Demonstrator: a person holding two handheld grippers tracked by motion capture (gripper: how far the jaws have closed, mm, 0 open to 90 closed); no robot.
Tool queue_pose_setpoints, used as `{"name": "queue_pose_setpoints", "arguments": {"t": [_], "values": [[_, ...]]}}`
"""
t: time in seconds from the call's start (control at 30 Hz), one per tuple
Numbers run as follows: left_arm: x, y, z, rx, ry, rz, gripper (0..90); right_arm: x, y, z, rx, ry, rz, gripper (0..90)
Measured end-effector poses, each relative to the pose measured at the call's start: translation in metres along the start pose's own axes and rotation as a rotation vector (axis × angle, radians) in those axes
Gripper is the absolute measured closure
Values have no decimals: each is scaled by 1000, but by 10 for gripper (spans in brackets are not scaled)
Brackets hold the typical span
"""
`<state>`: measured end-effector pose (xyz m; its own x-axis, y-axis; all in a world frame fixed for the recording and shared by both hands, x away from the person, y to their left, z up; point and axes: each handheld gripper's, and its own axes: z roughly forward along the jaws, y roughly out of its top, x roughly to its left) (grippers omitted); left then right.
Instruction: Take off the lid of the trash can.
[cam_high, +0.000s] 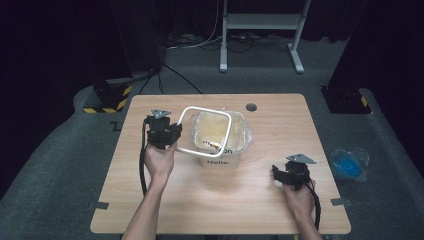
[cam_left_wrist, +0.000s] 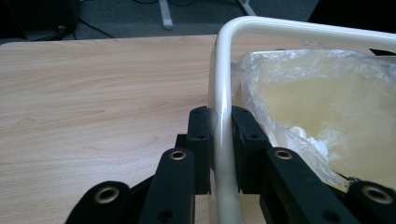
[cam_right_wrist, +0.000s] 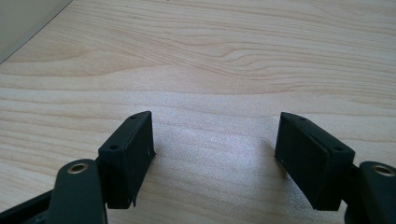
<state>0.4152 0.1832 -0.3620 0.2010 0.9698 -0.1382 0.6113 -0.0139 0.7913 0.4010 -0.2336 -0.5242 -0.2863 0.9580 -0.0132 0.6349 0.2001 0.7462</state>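
Faintly, "Hello" lettering (cam_high: 217, 162) on bin (cam_high: 220, 155)

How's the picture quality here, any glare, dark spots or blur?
High view: dark surround, the lit table soft and low in detail. Left gripper view: a bright sheen runs along the white frame, and the near fingers look blurred. Right gripper view: even light, wood grain sharp, a faint sheen between the fingers.

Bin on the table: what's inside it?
The bin holds a clear plastic liner with white crumpled scraps at the bottom. The liner's folds cover whatever lies beneath them.
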Motion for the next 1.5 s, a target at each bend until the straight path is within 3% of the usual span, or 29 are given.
{"name": "queue_pose_setpoints", "arguments": {"t": [1.5], "values": [[47,-10,-20,-18,79,-64,791,0,0,0,-1,3,-1,278]]}}
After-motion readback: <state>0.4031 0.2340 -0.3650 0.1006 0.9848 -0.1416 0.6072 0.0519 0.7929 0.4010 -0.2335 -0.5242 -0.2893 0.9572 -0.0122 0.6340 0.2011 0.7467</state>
